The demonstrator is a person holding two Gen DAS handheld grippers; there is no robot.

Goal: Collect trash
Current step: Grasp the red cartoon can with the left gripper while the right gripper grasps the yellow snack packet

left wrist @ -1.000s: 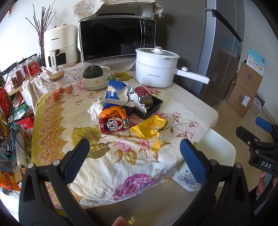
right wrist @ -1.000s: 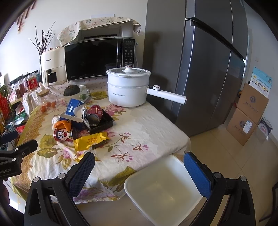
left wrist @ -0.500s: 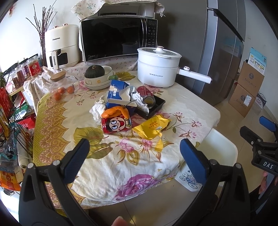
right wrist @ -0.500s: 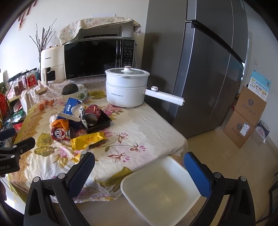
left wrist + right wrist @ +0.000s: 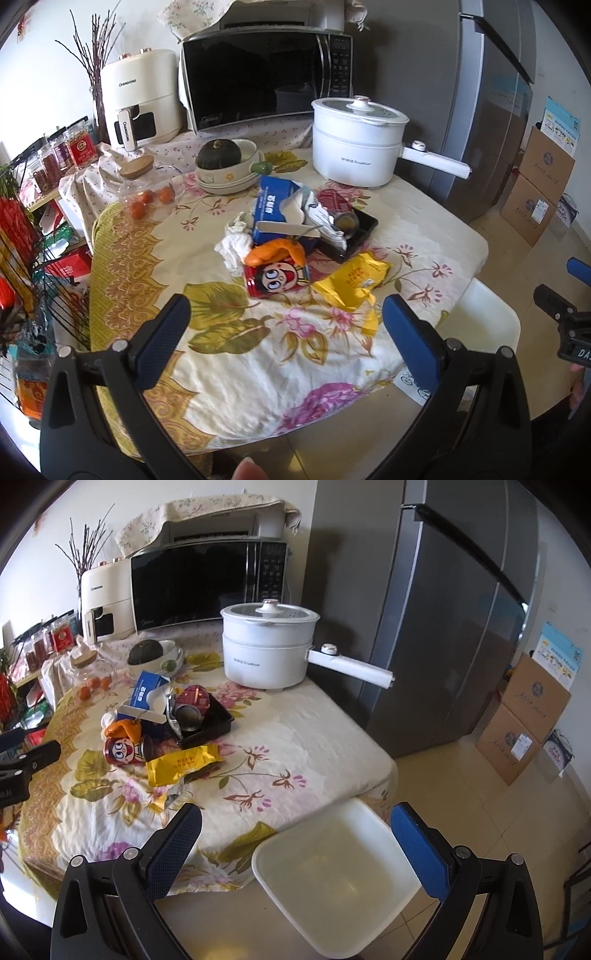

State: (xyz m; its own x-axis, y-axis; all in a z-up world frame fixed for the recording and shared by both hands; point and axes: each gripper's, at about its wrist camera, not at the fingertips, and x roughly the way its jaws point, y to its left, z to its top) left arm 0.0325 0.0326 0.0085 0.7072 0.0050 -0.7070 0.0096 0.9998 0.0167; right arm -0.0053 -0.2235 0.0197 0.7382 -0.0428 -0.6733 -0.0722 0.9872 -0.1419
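- Both grippers, left gripper and right gripper, are hanging wide apart, empty.
- Trash is sitting mid-table; yellow snack wrapper is lying nearest, so I'd be pinching its raised edge.
- White bin is waiting below the table edge.

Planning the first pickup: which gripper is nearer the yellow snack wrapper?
Left. The left gripper faces the yellow snack wrapper just ahead of its fingers; the right gripper sits off the table's corner, over the white bin.

Bright, soft daylight, both views sharp, strong fisheye bending and black vignette at the edges.
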